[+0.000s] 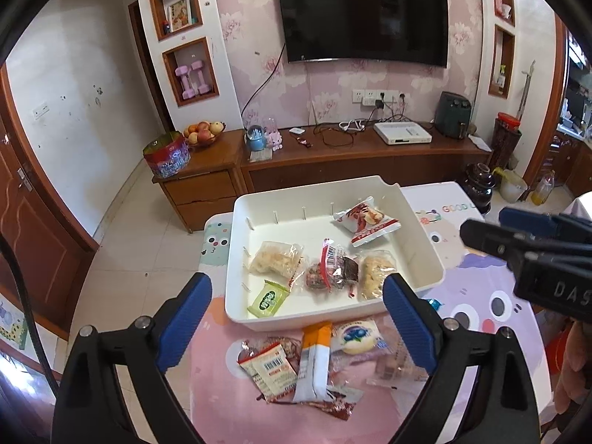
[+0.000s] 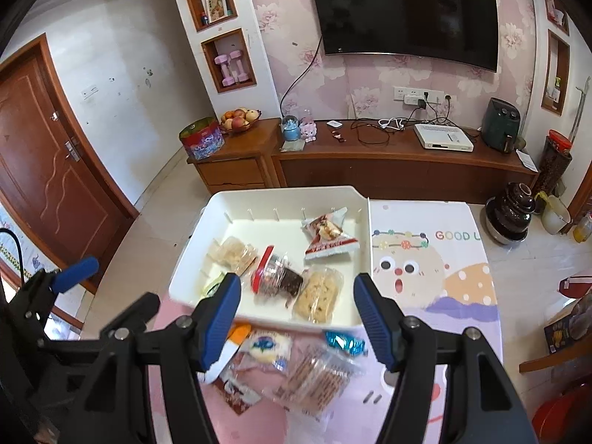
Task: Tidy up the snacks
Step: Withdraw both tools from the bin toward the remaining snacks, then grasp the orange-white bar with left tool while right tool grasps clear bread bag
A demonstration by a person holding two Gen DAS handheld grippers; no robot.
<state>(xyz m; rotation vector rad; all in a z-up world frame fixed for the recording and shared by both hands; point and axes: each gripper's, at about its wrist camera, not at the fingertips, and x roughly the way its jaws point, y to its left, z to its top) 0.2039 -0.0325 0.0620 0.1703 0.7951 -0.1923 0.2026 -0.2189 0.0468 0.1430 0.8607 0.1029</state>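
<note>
Left tool [image 1: 298, 318] open, above snack tray [image 1: 236, 259]

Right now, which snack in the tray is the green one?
The small green packet in the white tray's near-left corner; the other tray snacks are red, dark or clear-wrapped.

A television [image 1: 364, 14] hangs on the floral-papered wall above a long wooden cabinet [image 1: 362, 162]. On the cabinet: a fruit bowl [image 1: 202, 133], a red tin [image 1: 167, 154], a blue snow globe [image 1: 256, 140], loose cables [image 1: 335, 131], a white set-top box [image 1: 402, 132] and a dark air fryer [image 1: 453, 114]. Pink dumbbells [image 1: 192, 80] stand in a wall niche. A brown door [image 2: 40, 162] is at left.
</note>
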